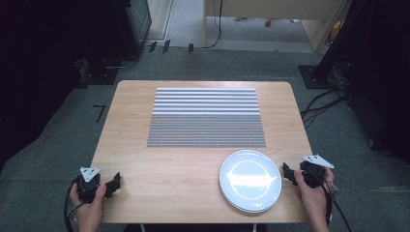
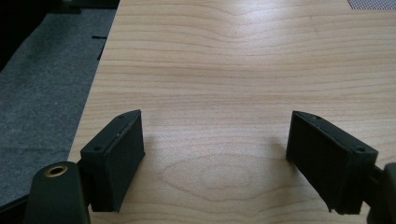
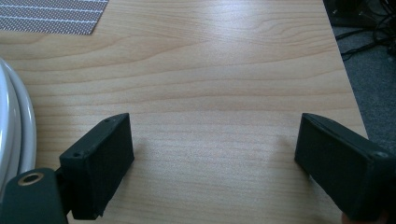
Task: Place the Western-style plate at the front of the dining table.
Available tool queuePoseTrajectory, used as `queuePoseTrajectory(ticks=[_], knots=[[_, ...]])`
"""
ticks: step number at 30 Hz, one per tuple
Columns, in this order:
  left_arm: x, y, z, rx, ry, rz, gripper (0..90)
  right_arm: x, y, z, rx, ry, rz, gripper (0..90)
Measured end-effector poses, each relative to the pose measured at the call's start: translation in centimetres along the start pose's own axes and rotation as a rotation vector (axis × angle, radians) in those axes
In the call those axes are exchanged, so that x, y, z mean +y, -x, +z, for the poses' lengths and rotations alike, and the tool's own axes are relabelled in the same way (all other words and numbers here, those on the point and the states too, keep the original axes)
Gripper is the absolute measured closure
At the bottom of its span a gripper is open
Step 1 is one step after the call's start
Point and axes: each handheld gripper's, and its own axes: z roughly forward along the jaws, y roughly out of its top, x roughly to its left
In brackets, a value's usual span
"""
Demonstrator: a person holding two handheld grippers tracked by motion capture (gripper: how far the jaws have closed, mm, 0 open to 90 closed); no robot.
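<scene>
A stack of white plates (image 1: 250,180) rests on the wooden table (image 1: 130,121) near its front right; its rim (image 3: 18,126) curves along the left edge of the right gripper view. A grey striped placemat (image 1: 206,117) lies in the middle of the table. My left gripper (image 1: 115,183) sits at the front left corner, held by a hand, jaws wide apart over bare wood (image 2: 215,144). Just right of the plates, my right gripper (image 1: 287,173) is held at the table's right edge, also open, nothing between its pads (image 3: 212,163).
Grey carpet (image 1: 58,140) surrounds the table. Cables (image 1: 324,104) trail on the floor to the right, and dark equipment stands at the back left and right. A corner of the placemat (image 3: 51,16) shows at the upper left of the right gripper view.
</scene>
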Motion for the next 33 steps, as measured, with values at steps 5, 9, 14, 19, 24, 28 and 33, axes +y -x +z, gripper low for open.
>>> queuePoseTrajectory(ticks=[5,9,14,19,24,28,33], knots=[[0.1,-0.1,-0.3,-0.005,0.017,-0.013,19.3,-0.1,0.2,-0.2,-0.017,0.015,0.032,14.6],[0.3,0.5,-0.6,-0.011,0.038,-0.015,19.3,-0.2,0.5,-0.8,-0.011,0.047,0.064,14.7],[0.7,1.7,-1.0,-0.029,0.064,-0.008,19.3,0.0,0.5,-1.8,-0.006,0.087,0.073,15.1],[1.0,3.6,-1.5,-0.060,0.078,0.023,18.8,0.3,0.1,-3.1,0.018,0.117,0.063,15.1],[1.6,6.0,-2.2,-0.105,0.093,0.063,17.6,0.4,-0.4,-3.7,0.040,0.128,0.052,15.1],[2.0,7.8,-2.5,-0.186,0.113,0.071,16.6,0.5,-0.8,-4.5,0.061,0.144,0.060,15.0],[2.6,9.8,-2.5,-0.229,0.120,0.083,16.6,0.6,-1.1,-4.9,0.071,0.153,0.063,15.0]])
